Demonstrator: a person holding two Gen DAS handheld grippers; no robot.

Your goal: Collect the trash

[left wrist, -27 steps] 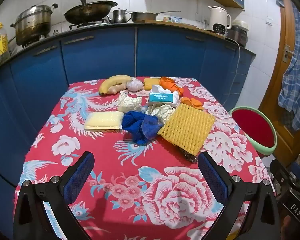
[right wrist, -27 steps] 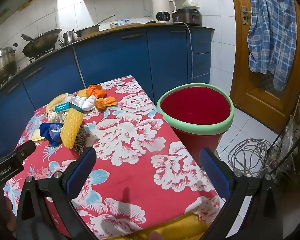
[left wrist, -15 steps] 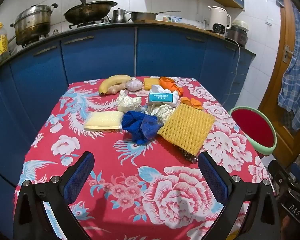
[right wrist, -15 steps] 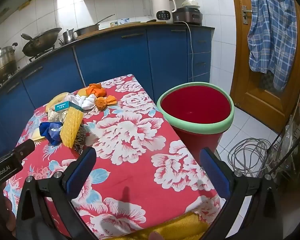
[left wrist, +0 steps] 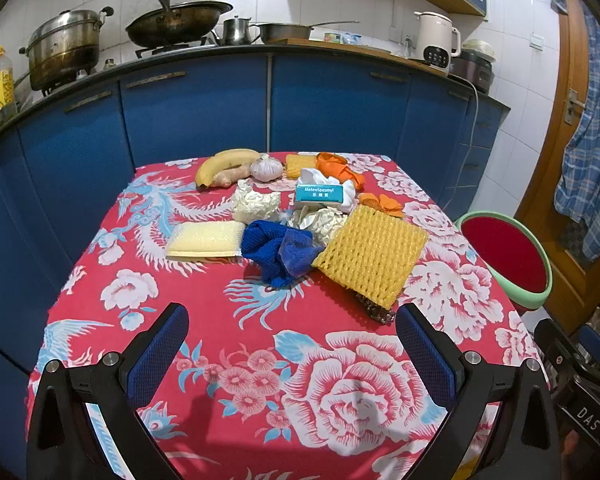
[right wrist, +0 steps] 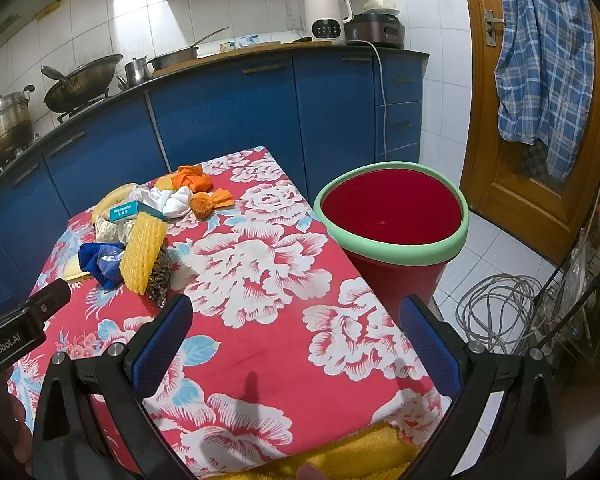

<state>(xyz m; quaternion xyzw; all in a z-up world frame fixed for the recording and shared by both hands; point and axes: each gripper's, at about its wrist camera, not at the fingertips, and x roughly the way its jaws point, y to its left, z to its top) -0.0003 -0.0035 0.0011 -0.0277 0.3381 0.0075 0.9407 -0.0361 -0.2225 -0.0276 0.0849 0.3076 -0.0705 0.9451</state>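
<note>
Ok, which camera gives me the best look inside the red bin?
The right wrist view: the red bin sits close, its whole green rim and red inside visible, with nothing seen in it. The left wrist view catches it only at the frame's edge, squashed by distortion.

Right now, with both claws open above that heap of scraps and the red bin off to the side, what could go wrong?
1. The yellow foam net leans on the blue mesh and covers a dark scrubber; grabbing one may drag the others.
2. The banana, ginger and garlic lie right beside the trash and could get binned by mistake.
3. The red bin stands below the table edge, so light scraps released early may land on the floor.
</note>
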